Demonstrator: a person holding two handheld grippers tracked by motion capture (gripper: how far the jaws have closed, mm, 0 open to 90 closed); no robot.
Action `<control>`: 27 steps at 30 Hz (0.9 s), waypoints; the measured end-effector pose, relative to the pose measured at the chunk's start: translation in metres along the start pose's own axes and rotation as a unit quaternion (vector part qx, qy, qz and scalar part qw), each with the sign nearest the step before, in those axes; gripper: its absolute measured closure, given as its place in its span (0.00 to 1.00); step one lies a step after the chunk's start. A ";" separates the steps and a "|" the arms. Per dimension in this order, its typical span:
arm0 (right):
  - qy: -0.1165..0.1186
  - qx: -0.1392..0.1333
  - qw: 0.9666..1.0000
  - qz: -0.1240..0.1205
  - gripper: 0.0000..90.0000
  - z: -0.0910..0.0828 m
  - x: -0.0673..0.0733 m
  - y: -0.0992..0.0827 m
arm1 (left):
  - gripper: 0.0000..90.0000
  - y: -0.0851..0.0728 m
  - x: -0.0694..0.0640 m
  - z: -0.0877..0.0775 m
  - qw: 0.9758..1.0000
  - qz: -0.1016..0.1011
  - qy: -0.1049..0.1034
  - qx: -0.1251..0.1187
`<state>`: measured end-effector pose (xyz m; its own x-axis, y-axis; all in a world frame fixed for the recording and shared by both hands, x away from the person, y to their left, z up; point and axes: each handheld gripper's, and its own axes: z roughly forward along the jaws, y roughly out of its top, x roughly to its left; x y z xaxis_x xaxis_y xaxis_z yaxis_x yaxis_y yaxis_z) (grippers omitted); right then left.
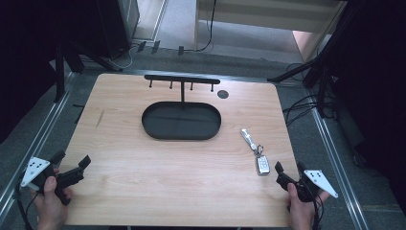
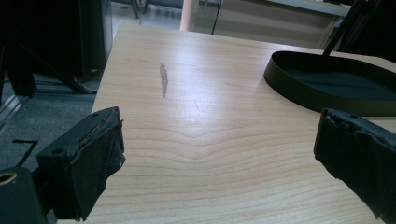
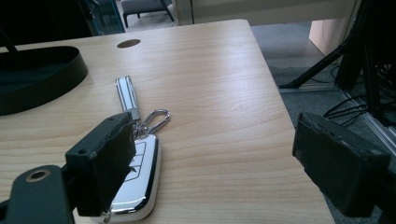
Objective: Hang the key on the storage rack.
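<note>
Both black two-jaw grippers, left (image 1: 72,165) and right (image 1: 288,168), jaws spread, empty, white chrome-edged key fob (image 3: 140,179) beside right's left jaw, black oval metal tray (image 1: 181,120) ahead.

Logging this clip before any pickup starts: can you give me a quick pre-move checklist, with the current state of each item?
1. Right gripper open: ok.
2. Left gripper open, nothing between its jaws: ok.
3. Key fob lying flat on the table, just ahead of the right gripper: ok.
4. Fob between the right jaws: not ok, it lies at the left one.
5. Black tray empty: ok.
6. Hook rack behind the tray bare: ok.
</note>
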<state>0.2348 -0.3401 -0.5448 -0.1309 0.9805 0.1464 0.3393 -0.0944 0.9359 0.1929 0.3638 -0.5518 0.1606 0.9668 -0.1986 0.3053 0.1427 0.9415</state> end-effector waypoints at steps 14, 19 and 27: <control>0.006 0.042 0.999 -0.016 0.20 0.006 0.000 0.008 | 0.02 -0.001 0.000 0.001 1.000 -0.008 -0.004 -0.001; 0.012 0.075 0.997 -0.020 0.22 0.013 -0.004 0.027 | 0.02 -0.001 0.000 0.001 1.000 -0.009 -0.003 -0.002; 0.006 0.127 0.987 -0.096 0.27 0.029 0.004 0.064 | 0.02 -0.001 0.002 0.001 1.000 -0.016 0.016 -0.006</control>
<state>0.2828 -0.3373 -0.4931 -0.2255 0.9740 -0.0203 0.5306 0.1402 0.8360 0.1942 0.3649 -0.5534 0.1205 0.9681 -0.2198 0.2992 0.1757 0.9379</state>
